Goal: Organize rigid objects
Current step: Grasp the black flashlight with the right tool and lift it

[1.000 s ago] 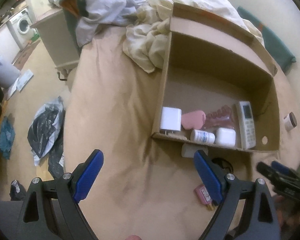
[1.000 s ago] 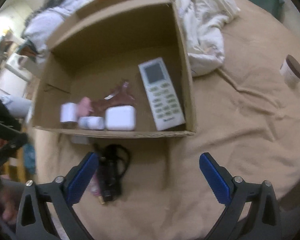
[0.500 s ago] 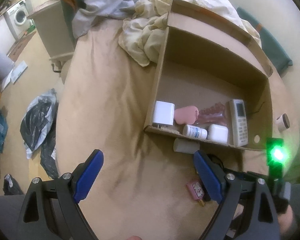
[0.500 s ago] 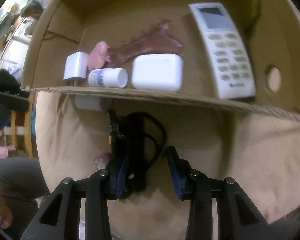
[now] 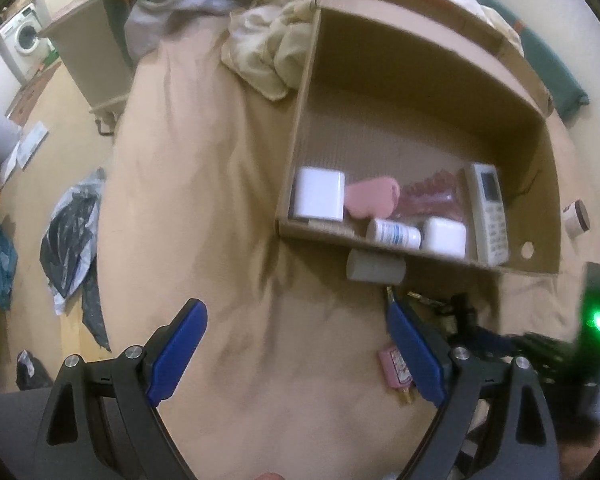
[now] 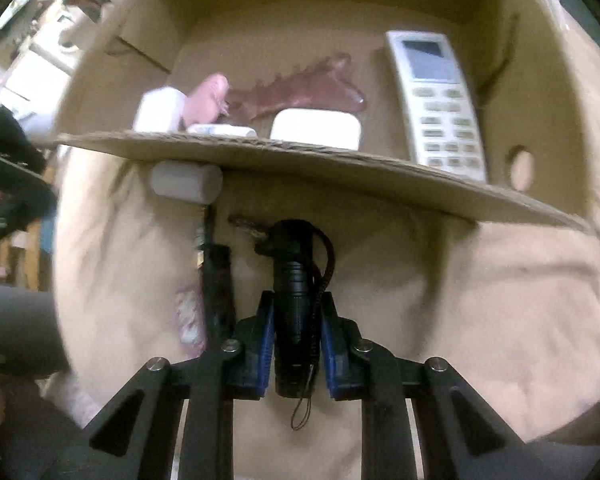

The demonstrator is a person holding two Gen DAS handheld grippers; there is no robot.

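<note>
A black flashlight (image 6: 290,240) with a wrist cord lies on the tan bedcover just in front of the cardboard box (image 6: 300,152). My right gripper (image 6: 296,298) is closing on its barrel, and both blue pads press its sides. My left gripper (image 5: 293,307) hangs open over bare cover, left of the box (image 5: 420,92). Inside the box lie a white remote (image 6: 436,104), a white charger cube (image 5: 318,194), a pink item (image 5: 372,198), a small white bottle (image 5: 394,234) and a white case (image 5: 444,236).
A white cylinder (image 6: 186,180) rests against the box's front wall. A slim black object (image 6: 218,280) and a small pink item (image 5: 394,368) lie left of the flashlight. A brown-lidded jar (image 5: 576,220) sits right of the box. Crumpled bedding (image 5: 268,52) lies behind, and the floor drops off left.
My right gripper came down to the flashlight, and its jaws went from wide open to closed around the barrel. The left gripper stayed open and barely moved.
</note>
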